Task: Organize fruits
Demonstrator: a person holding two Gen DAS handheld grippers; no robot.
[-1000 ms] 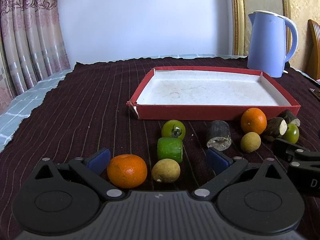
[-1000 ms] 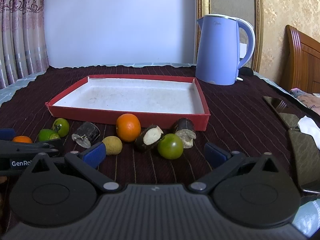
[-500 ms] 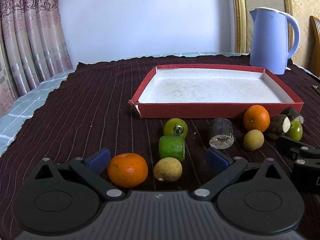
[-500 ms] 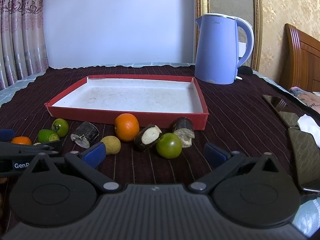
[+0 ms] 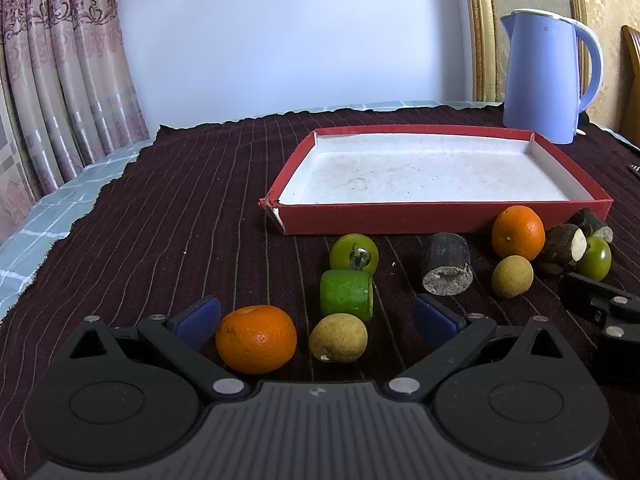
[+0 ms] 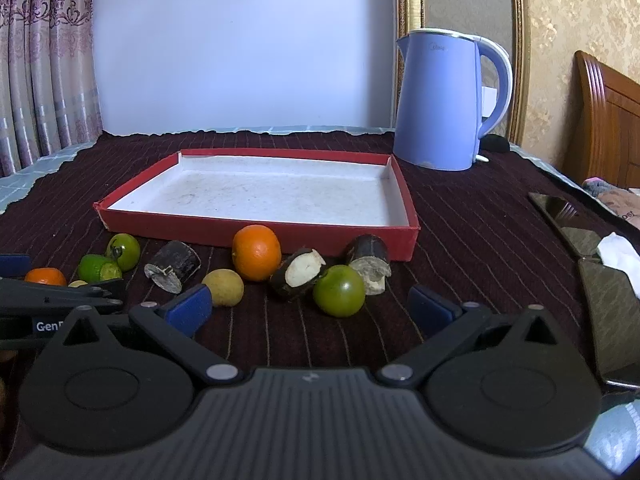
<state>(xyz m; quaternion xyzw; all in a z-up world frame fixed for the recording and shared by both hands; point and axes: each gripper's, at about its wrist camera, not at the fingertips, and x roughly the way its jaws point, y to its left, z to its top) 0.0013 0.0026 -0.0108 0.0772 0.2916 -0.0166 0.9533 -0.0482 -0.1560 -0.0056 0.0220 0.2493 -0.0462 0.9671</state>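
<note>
An empty red tray (image 5: 440, 218) with a white floor lies on the dark striped cloth. In front of it stands a row of fruit. My left gripper (image 5: 318, 317) is open and low over the cloth, with an orange (image 5: 256, 339) and a yellow-brown round fruit (image 5: 338, 338) between its fingers. A green cut piece (image 5: 347, 294) and a green tomato (image 5: 354, 253) lie just ahead. My right gripper (image 6: 311, 308) is open too. A green tomato (image 6: 339, 290) sits between its fingers. Behind that are a dark cane piece with a white cut face (image 6: 298, 274) and a second orange (image 6: 256, 253).
A blue kettle (image 6: 444, 100) stands behind the tray's right corner. Two dark phones (image 6: 568, 220) and a white tissue (image 6: 618, 250) lie on the right. More dark cane pieces (image 6: 172, 266) and a yellow-brown fruit (image 6: 223, 287) sit in the row. The cloth's edge runs along the left.
Both views have shifted only slightly. The fruit has not moved, and both grippers stay open.
</note>
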